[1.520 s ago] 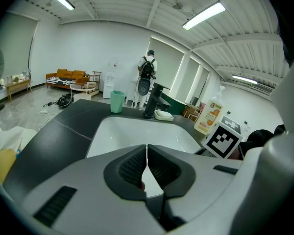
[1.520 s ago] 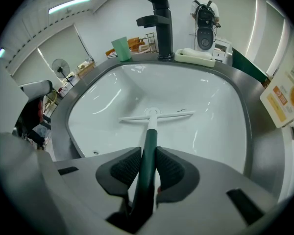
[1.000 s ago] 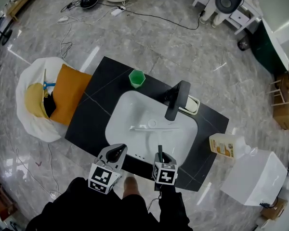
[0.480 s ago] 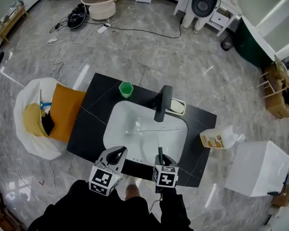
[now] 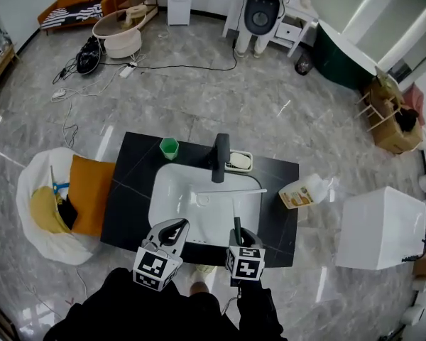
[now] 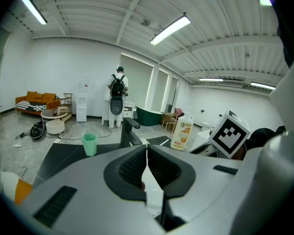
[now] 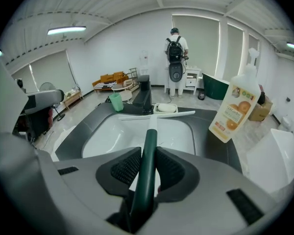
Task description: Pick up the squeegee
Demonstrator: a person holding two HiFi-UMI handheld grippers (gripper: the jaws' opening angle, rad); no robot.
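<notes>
Far left of the left gripper [image 6: 147, 151] fingers: white sack [image 5: 39, 183] holding an orange cushion [image 5: 92, 190]; remaining contents hard to make out. Ahead and slightly left of those fingers: green cup [image 5: 169, 147], upright on the black counter [image 5: 131, 190]. Pads of the left gripper pressed flat together, gripping nothing; small reddish patch beneath them, not identifiable. Ahead of both sets of fingers: white basin [image 5: 174, 197], with black faucet [image 5: 219, 158] at its far rim and soap dish [image 5: 239, 161] just beside. Fingers of the right gripper [image 7: 148, 152] clamped on the dark green handle of the squeegee [image 7: 149, 138]; rear end of handle lost inside the gripper body. White blade well ahead of those fingers, crosswise over the basin's far part; contact with it not determinable. Right of those fingers: orange-labelled bottle [image 5: 302, 190], print illegible, then white box [image 5: 380, 226]. Both hands concealed under the grippers and dark sleeves.
</notes>
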